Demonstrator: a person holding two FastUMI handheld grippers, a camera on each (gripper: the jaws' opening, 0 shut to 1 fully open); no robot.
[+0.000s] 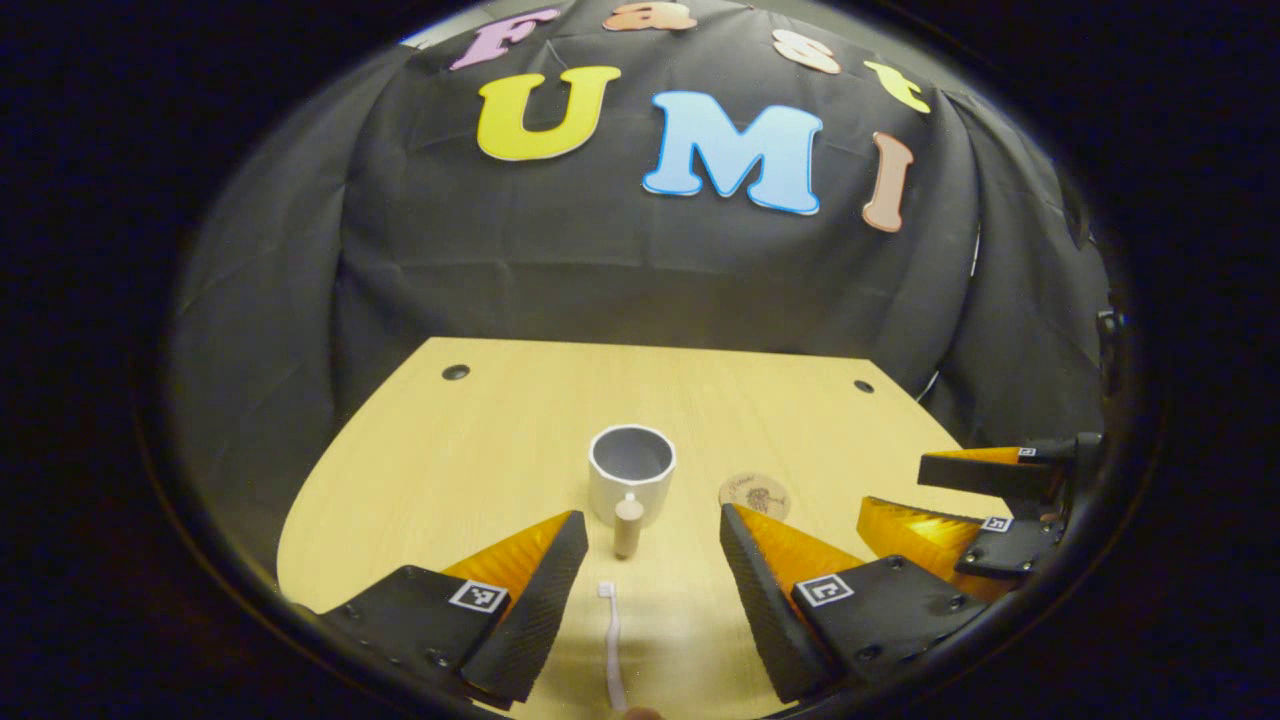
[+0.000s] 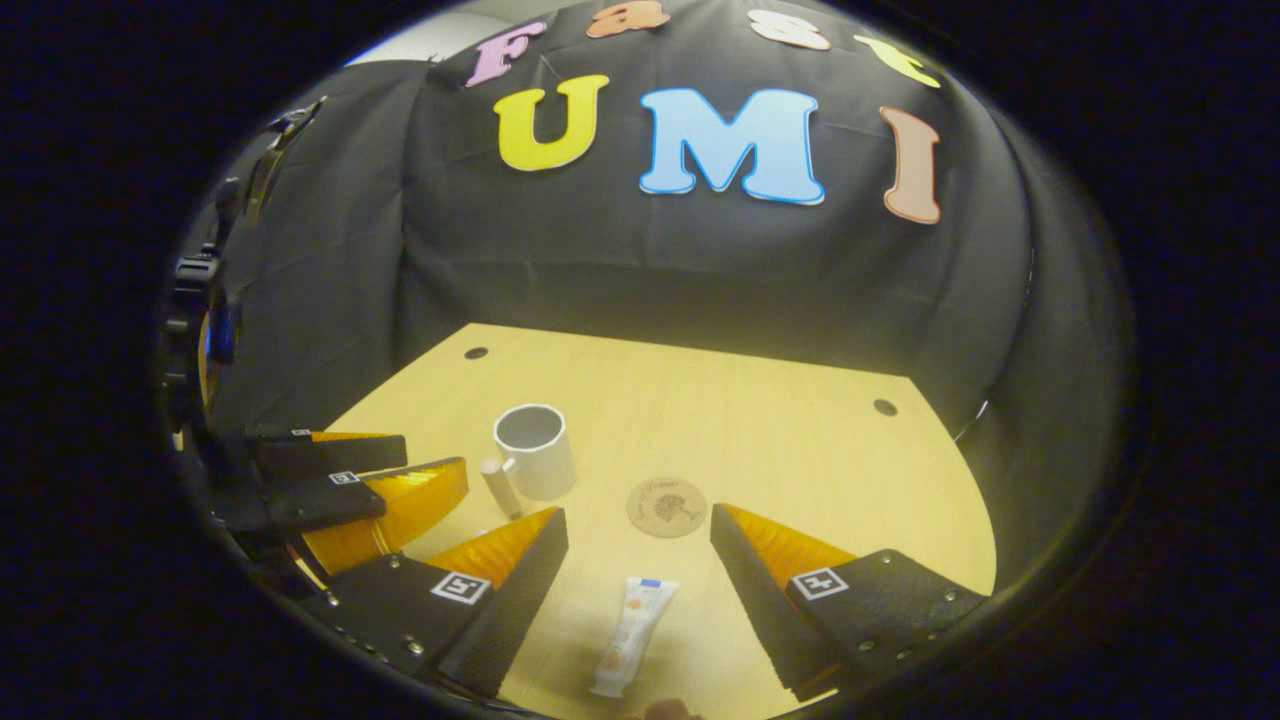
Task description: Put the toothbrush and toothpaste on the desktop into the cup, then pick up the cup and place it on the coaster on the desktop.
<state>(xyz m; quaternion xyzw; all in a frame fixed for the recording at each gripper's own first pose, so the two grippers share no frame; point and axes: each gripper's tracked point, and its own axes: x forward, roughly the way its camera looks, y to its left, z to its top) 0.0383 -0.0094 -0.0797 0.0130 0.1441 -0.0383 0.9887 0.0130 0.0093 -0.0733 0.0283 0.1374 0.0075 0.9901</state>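
Cup (image 1: 632, 473) upright on desktop (image 1: 480, 450), beside coaster (image 1: 754, 494), interior apparently empty.

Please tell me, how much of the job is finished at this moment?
Nothing looks done yet. The cup stands empty on the desktop, beside the coaster, not on it. The toothbrush lies between the open fingers of the left claw, and the toothpaste between those of the open right claw; neither is gripped. Left: both items into the cup, then the cup onto the coaster.
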